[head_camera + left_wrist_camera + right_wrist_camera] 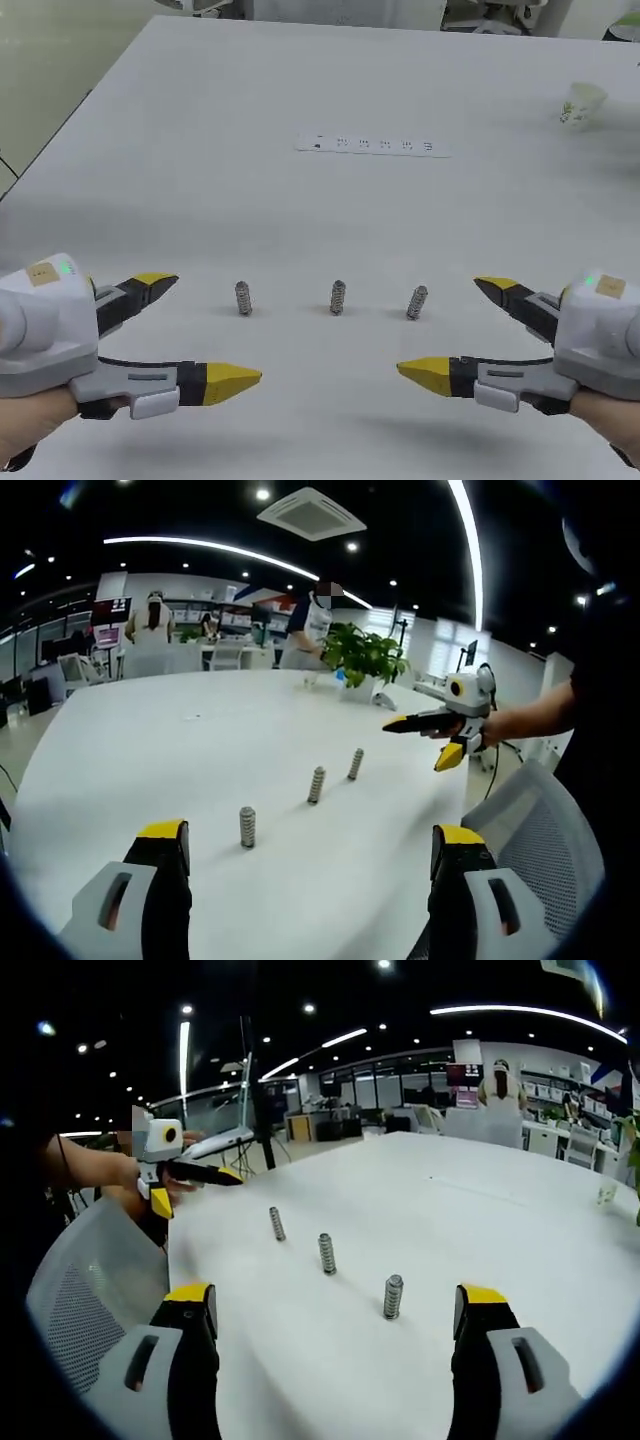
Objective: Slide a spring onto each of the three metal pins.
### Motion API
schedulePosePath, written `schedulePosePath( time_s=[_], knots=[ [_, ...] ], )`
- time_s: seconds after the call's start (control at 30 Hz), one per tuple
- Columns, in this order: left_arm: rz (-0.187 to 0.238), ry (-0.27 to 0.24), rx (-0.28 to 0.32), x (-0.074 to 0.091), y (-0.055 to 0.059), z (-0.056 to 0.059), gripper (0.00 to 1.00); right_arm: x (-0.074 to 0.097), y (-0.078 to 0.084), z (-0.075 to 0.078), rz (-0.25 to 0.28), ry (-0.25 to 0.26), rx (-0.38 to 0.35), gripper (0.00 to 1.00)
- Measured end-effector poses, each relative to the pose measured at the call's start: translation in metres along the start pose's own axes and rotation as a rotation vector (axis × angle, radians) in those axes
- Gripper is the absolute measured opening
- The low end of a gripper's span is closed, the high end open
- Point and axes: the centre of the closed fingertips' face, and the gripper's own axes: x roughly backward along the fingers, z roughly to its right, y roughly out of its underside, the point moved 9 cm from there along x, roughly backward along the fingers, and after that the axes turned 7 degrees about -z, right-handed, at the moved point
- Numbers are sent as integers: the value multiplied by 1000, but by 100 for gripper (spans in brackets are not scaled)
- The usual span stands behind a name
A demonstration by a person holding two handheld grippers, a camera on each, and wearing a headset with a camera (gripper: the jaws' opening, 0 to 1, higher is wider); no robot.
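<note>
Three upright metal pins stand in a row on the white table, each with a spring coiled around it: the left pin (243, 298), the middle pin (338, 297) and the right pin (417, 302). My left gripper (194, 330) is open at the left of the row, with nothing between its yellow-tipped jaws. My right gripper (462, 326) is open at the right of the row, also with nothing in it. In the left gripper view the nearest pin (247, 826) stands ahead between the jaws; in the right gripper view the nearest pin (393, 1296) does likewise.
A white power strip (372, 146) lies across the table beyond the pins. A paper cup (581, 104) sits at the far right. A potted plant (362, 656) and people stand past the table's far end. A mesh chair (85, 1290) is beside the table.
</note>
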Motion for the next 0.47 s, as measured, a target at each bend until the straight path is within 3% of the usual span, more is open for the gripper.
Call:
schedulePosePath(
  time_s=[0.47],
  knots=[
    [9,-16,33,4,7,-3,98,15,11,4,-11,44,-48,99]
  ],
)
